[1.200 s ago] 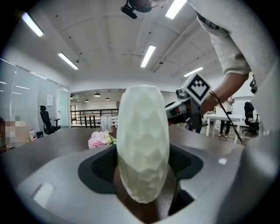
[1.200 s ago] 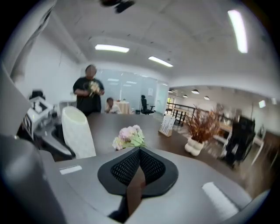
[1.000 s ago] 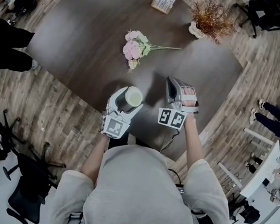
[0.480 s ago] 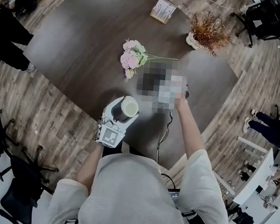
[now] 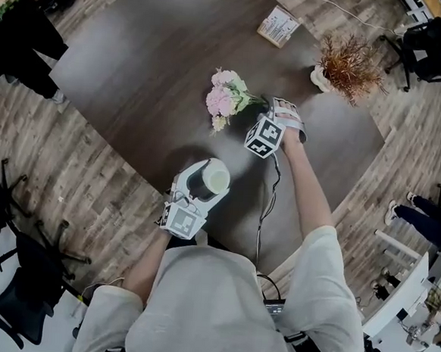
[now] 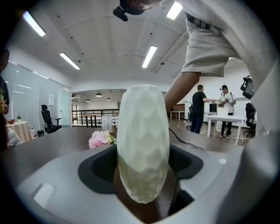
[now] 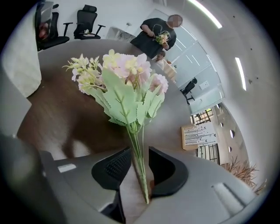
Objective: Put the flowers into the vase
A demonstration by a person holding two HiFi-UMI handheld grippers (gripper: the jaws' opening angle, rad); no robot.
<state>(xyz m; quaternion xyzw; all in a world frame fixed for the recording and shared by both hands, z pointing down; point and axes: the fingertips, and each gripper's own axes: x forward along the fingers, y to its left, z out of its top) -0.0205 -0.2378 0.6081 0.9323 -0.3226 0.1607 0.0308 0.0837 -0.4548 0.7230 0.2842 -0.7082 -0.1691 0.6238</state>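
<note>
Closing my right hand-held gripper, its jaws just narrowed, short of pinching the flowers by the stems between them on the desk, I should squeeze gently, centred; my left hand-held gripper clamps the vase.

Stems of the flowers hide beneath the right gripper (head view).

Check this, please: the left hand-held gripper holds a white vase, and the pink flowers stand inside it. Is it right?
Not quite. The left hand-held gripper holds the white vase, but the pink flowers do not stand inside it: they lie on the table, apart from it, as the head view shows.
</note>
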